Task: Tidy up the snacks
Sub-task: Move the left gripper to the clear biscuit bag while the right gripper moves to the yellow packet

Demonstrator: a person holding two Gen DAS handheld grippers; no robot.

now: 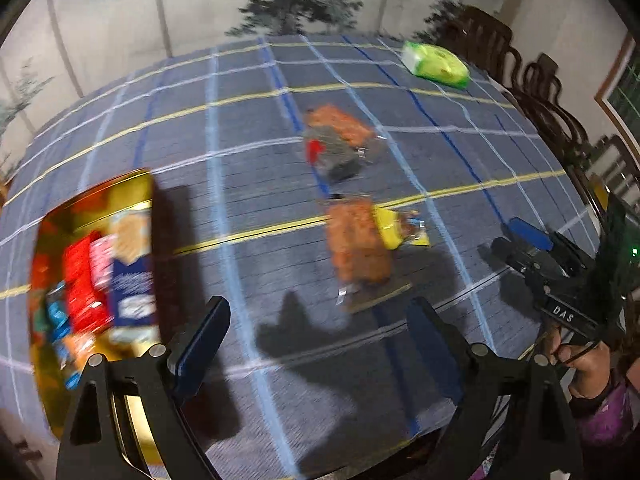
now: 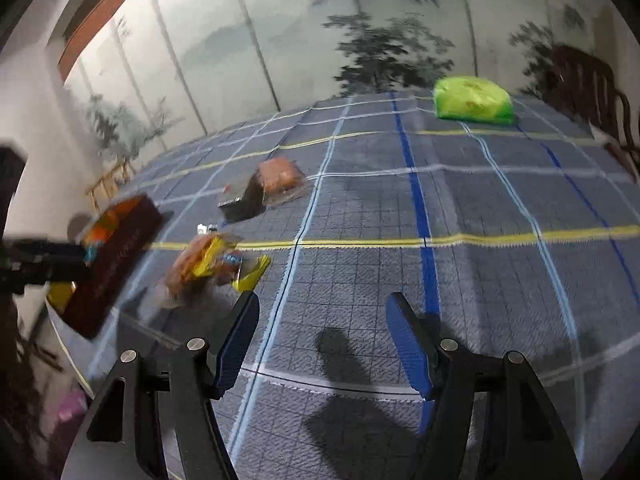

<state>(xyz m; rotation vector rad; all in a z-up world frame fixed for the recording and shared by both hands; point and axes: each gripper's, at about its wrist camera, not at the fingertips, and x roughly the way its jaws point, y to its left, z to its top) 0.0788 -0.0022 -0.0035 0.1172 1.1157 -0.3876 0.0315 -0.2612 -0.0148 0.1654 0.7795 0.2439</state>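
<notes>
Gold tin w/ snacks at left; both grippers, left & right, spread, empty (blurred). Crinkly yellow-wrapped packet may slip if you pinch its edge.

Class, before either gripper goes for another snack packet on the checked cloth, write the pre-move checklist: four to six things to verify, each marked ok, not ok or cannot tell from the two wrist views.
1. Left gripper open and empty: ok.
2. Right gripper open and empty: ok.
3. Gold tin lid off, ready to receive: ok; snack boxes already stand inside.
4. Free room left in the tin: cannot tell; the view is blurred.
5. Loose packets clear to grasp: ok; the packet with yellow wrapper and the packet with dark wrapper lie apart on the tablecloth.
6. Green pack is a snack: cannot tell.
</notes>
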